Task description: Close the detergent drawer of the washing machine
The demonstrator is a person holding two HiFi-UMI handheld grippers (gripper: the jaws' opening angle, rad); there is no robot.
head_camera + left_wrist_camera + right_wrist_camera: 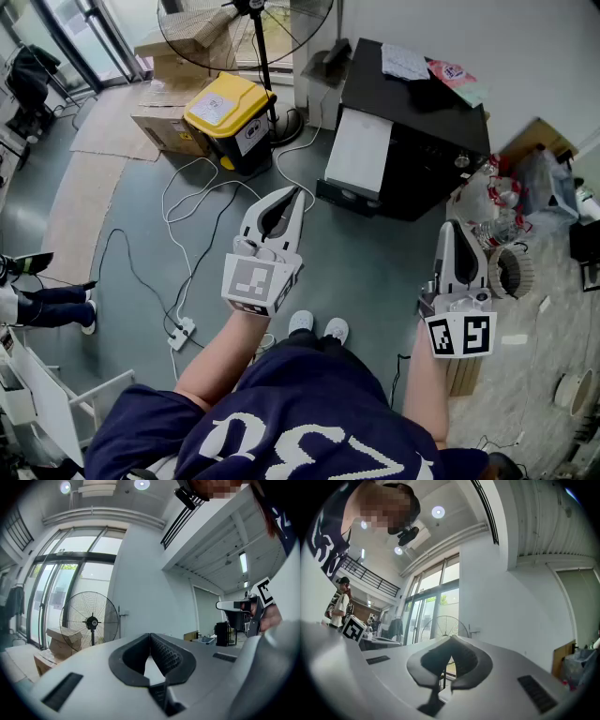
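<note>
Both sets of fingers are pressed together with nothing in them: left gripper [291, 193] and right gripper [453, 226] hang over the floor [366, 262], well apart from the black cabinet [417, 141] ahead. No detergent drawer shows, so I can't tell its heading or long axis. Expect light, stiff plastic that slides straight in, so push flat on its front face.

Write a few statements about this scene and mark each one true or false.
1. The left gripper and the right gripper are both shut and empty. True.
2. The bin by the fan has a red lid. False: its lid is yellow.
3. Cardboard boxes sit beside that bin. True.
4. The person's shoes are black. False: they are white.
</note>
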